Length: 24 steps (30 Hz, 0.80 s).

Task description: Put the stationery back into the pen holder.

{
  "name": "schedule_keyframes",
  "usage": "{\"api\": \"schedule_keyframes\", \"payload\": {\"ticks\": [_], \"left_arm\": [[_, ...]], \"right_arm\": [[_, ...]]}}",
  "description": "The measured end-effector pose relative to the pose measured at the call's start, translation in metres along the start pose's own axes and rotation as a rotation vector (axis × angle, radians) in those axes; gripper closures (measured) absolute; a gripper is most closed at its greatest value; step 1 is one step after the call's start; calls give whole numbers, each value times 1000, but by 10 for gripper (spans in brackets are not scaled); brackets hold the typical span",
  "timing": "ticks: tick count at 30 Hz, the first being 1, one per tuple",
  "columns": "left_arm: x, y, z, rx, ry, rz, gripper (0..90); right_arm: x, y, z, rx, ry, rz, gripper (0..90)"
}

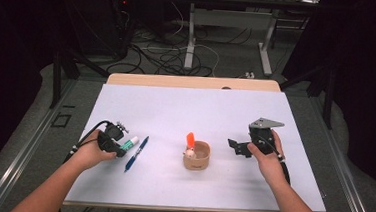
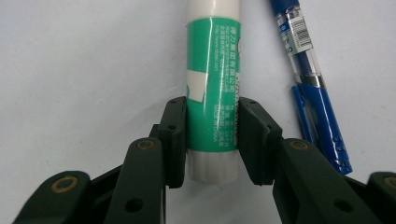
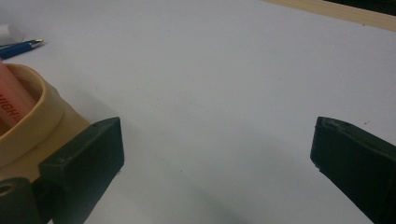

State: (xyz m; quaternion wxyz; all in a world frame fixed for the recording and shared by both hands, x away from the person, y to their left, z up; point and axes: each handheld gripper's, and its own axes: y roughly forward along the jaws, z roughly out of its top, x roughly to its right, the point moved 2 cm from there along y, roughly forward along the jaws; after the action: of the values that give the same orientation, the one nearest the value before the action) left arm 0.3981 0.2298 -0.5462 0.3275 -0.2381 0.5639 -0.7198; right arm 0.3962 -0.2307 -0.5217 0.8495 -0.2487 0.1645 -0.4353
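Note:
A green and white glue stick (image 2: pixel 212 84) lies on the white table sheet at the left (image 1: pixel 131 143). My left gripper (image 2: pixel 212 140) is shut on it, one black pad against each side of its lower end near the white base. In the high view the left gripper (image 1: pixel 122 149) sits low over the sheet. A blue pen (image 2: pixel 313 88) lies just beside the stick (image 1: pixel 136 153). A tan cup (image 1: pixel 196 155) stands mid-table with an orange highlighter (image 1: pixel 190 140) upright in it. My right gripper (image 1: pixel 235 147) is open beside the cup (image 3: pixel 28 116), with nothing between its jaws (image 3: pixel 217 154).
The white sheet (image 1: pixel 185 111) covers most of a wooden table, whose far edge (image 1: pixel 192 81) shows beyond it. Past the table are desk legs and cables on the floor (image 1: pixel 179 55). The pen's tip (image 3: pixel 18 47) lies beyond the cup.

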Motion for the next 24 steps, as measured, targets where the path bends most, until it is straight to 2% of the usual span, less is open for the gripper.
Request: {"api": "schedule_keyframes", "payload": {"ticks": [6, 10, 15, 20, 24], "left_arm": [[-2, 0, 0, 5, 11, -8, 658], [-2, 0, -1, 12, -10, -23, 661], [-3, 0, -1, 12, -2, -23, 662], [-4, 0, -2, 23, -15, -26, 664], [-5, 0, -3, 50, -48, -31, 664]], "right_arm": [[1, 0, 0, 1, -4, -2, 21], [0, 0, 0, 0, 0, -1, 21], [0, 1, 0, -2, -5, 1, 21], [-1, 1, 0, -2, -2, 2, 21], [-1, 1, 0, -2, -1, 1, 21]]}}
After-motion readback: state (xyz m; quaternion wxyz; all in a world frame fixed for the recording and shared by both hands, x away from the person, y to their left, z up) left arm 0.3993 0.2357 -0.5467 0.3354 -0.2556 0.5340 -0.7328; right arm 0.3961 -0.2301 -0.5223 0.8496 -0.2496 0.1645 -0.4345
